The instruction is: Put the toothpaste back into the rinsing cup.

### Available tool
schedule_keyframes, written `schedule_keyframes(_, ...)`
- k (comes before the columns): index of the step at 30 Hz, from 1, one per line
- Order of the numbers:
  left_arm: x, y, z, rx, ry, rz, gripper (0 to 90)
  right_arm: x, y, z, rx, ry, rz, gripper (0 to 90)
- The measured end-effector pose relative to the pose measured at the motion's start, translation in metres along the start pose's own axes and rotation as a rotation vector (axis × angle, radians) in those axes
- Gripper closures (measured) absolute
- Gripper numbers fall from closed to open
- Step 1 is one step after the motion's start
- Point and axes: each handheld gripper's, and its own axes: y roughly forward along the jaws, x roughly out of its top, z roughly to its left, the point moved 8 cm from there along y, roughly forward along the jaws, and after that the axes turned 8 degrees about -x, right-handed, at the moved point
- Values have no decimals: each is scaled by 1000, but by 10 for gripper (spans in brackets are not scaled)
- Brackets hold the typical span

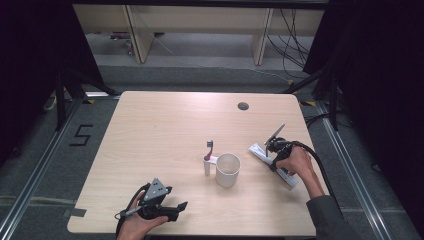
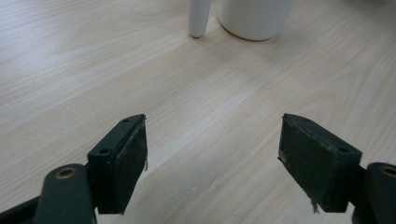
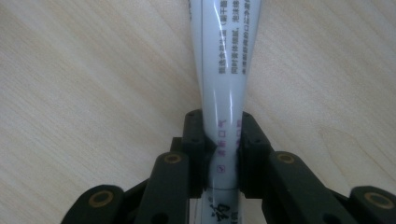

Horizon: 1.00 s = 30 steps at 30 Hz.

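A white toothpaste tube lies at the right of the table, and my right gripper is shut on it. In the right gripper view the two black jaws pinch the tube near its lower part, with printed text running up it. A white cup stands at mid-table, with a white toothbrush upright beside its left side, dark bristles on top. My left gripper rests open near the front edge at the left. In its own view the pads stand wide apart over bare wood, the cup's base and the toothbrush handle ahead.
The wooden table has a round cable hole near its far edge. Beyond the table are a grey floor, wooden furniture legs and loose cables. A "5" is marked on the floor at the left.
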Motion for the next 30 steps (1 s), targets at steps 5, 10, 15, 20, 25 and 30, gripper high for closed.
schedule_keyframes(5,0,0,0,0,-2,6,232,1,0,0,-9,-11,23,766)
schedule_keyframes(10,0,0,0,2,4,2,233,1,-1,2,-18,-13,54,767)
schedule_keyframes(15,1,0,-1,-7,-8,-9,237,3,0,1,-21,-44,34,770)
schedule_keyframes(20,1,0,-2,-6,-23,-14,237,1,-3,-1,-22,-45,16,772)
schedule_keyframes(25,1,-2,-1,-4,-9,0,237,3,-16,-3,-2,-18,-35,772)
schedule_keyframes(30,0,-1,1,2,-8,0,237,7,-29,-7,22,-12,-134,773)
